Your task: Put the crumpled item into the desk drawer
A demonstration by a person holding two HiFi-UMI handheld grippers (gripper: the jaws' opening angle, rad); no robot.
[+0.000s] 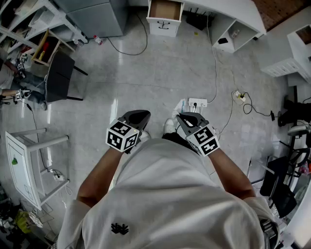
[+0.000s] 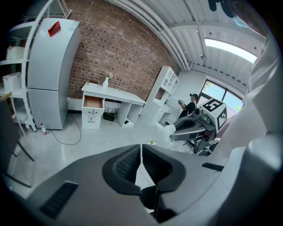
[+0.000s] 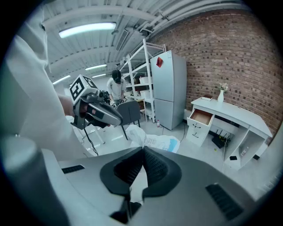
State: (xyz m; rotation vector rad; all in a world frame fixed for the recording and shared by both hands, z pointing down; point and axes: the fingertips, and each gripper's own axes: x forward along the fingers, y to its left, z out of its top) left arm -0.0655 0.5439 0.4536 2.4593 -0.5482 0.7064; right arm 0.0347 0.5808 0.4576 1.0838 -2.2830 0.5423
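Note:
I hold both grippers close to my body above the floor. My right gripper (image 1: 187,118) (image 3: 143,150) is shut on a crumpled white item with blue print (image 3: 152,140), which sticks out past its tips (image 1: 181,105) (image 2: 166,130). To its left, my left gripper (image 1: 137,116) (image 2: 141,148) is shut with nothing in it. Far ahead across the floor, the white desk (image 1: 233,12) stands against the brick wall. Its top drawer (image 1: 165,9) (image 2: 92,102) (image 3: 201,117) is pulled open and looks bare inside.
A power strip (image 1: 197,102) and cables (image 1: 216,68) lie on the floor ahead. To the left are a dark chair (image 1: 58,75), a grey fridge (image 2: 51,75), shelves and a white table (image 1: 22,165). Another person (image 3: 116,86) stands by the shelves.

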